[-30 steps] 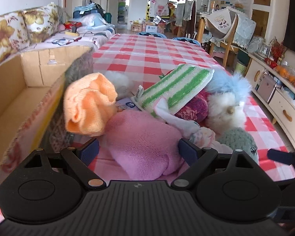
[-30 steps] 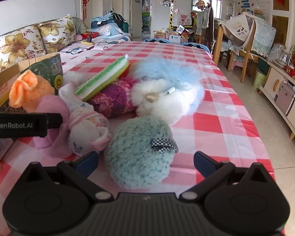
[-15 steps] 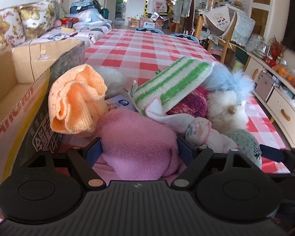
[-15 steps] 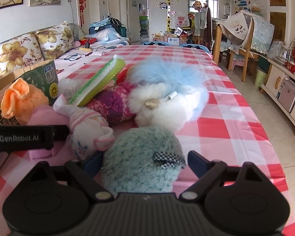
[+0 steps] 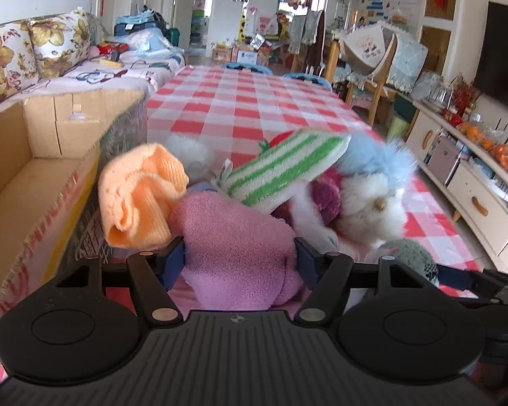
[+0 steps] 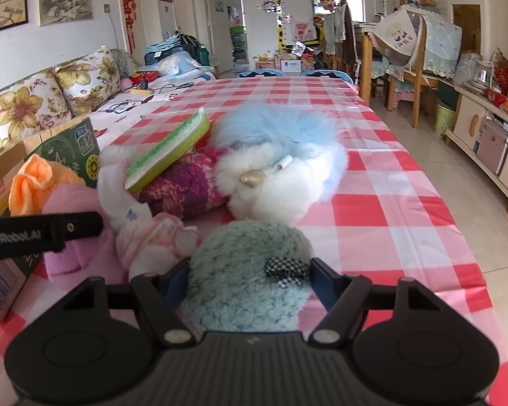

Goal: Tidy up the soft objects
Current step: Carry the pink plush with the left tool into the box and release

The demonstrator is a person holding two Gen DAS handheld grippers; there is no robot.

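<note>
Checkered counter (image 5: 240,108) runs bare beyond the left claw (image 5: 239,258); an open cardboard box (image 5: 34,176) flanks its left. Its jaws are closing, pressing the pink towel (image 5: 233,237) between them. Right claw (image 6: 249,277), open counter on its right, is closing on the teal plush (image 6: 244,270).

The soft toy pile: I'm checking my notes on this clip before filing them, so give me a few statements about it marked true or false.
1. The left tool has a pink towel between its fingers. True; its jaws are closing.
2. The right tool is around an orange cloth. False: it is closing around a teal fuzzy ball; the orange cloth lies by the box.
3. The cardboard box is full of toys. False: no toys show in the part in view.
4. The green striped sponge rests on top of the pile. True.
</note>
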